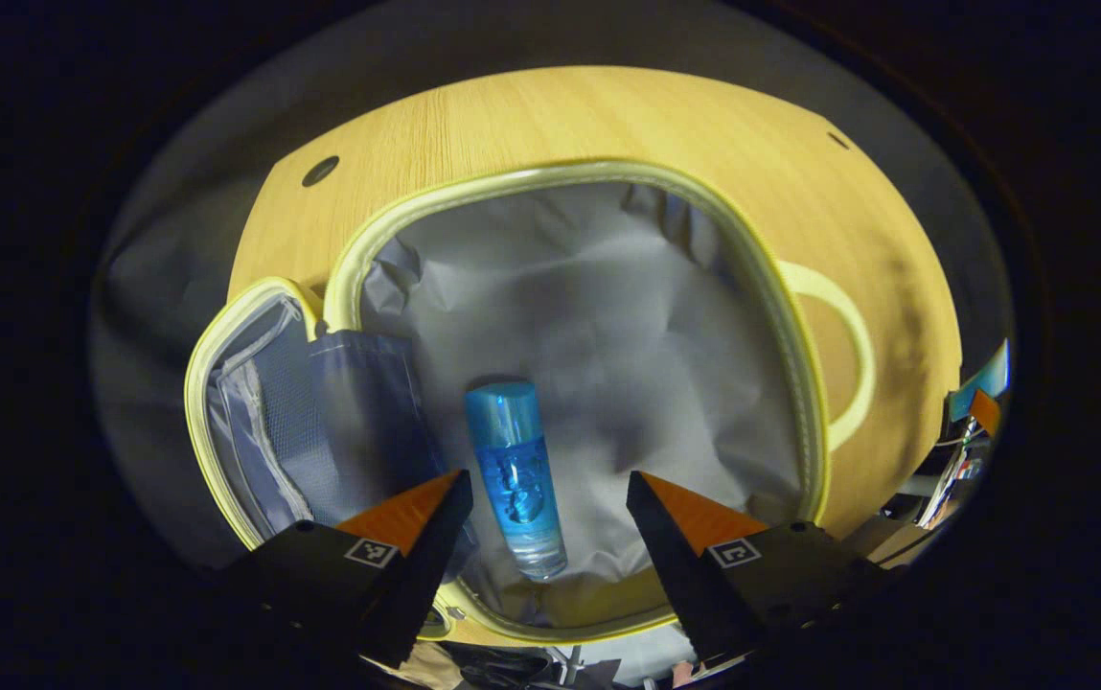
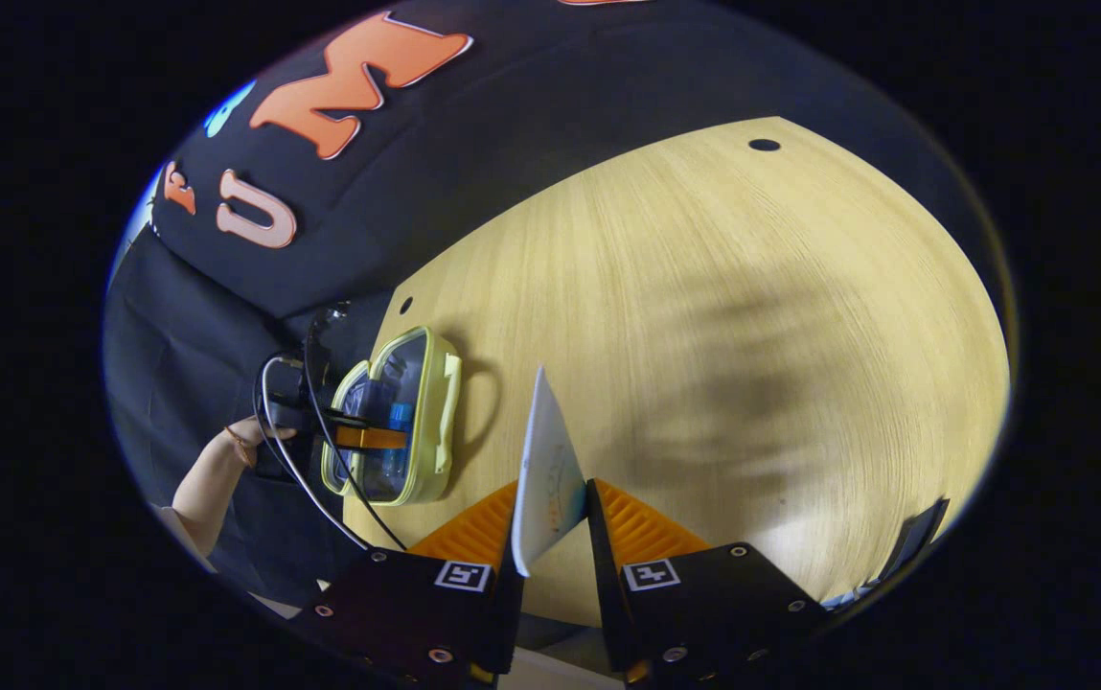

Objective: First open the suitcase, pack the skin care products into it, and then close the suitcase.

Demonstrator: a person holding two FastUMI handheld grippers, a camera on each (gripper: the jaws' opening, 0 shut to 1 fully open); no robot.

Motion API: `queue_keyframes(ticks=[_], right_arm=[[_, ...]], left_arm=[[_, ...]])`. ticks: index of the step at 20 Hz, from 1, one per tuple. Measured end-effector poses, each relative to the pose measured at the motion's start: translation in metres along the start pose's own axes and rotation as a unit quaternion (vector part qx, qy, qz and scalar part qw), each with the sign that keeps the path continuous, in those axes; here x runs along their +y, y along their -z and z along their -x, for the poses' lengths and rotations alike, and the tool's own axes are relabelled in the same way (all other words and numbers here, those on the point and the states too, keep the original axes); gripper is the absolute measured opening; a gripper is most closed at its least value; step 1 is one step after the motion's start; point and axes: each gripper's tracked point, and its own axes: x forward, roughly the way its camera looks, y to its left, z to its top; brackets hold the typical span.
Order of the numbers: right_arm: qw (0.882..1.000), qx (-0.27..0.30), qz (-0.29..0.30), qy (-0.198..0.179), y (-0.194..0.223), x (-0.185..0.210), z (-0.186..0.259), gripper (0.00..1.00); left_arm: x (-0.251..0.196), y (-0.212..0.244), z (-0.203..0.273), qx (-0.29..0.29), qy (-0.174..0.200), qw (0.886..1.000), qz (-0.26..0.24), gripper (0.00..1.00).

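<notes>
- The suitcase [image 1: 804, 383] is lying open on the wooden table [image 1: 550, 115]; in the left gripper view its pale yellow zip edge is ringing a compartment lined with crumpled grey fabric.
- The suitcase lid [image 1: 253, 412] is folding out to the left side of that view, showing a mesh pocket and a grey fabric flap inside it.
- A pale yellow carry handle [image 1: 847, 355] is lying flat on the table at the right edge of the case.
- A blue bottle [image 1: 516, 479] is lying on its side on the grey lining, inside the main compartment, with its blue cap end pointing away from the camera and its clear base end towards it.
- The left gripper [image 1: 545, 489] is hanging over the open compartment with its fingers spread wide; the bottle is showing in the gap between them, and neither finger is touching it.
- In the right gripper view the same suitcase [image 2: 435, 422] is appearing small at the far left of the table, near the table edge, with the left gripper [image 2: 373, 438] reaching over it and a hand [image 2: 248, 431] behind it.
- The right gripper [image 2: 555, 503] is pinching a thin white sachet [image 2: 545, 470], with both fingers pressing on its flat faces; the sachet is standing edge-up above the table, well apart from the suitcase.
- The table [image 2: 751, 335] beneath the right gripper is showing soft shadows across the wood grain.
</notes>
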Motion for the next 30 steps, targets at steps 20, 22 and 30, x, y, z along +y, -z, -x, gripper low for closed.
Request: queue_keyframes(ticks=[20, 22, 30], right_arm=[[0.956, 0.252, 0.143, -0.038, 0.017, 0.235, -0.157, 0.36], [0.949, 0.28, 0.142, -0.01, 0.034, 0.221, -0.179, 0.36], [0.945, 0.3, 0.122, 0.049, 0.037, 0.194, -0.211, 0.34]], left_arm=[[0.213, 0.295, 0.23, -0.291, 0.05, 0.883, 0.365, 0.98], [0.231, 0.339, 0.252, -0.286, 0.041, 0.872, 0.394, 0.98], [0.261, 0.389, 0.286, -0.294, 0.051, 0.844, 0.446, 0.98]])
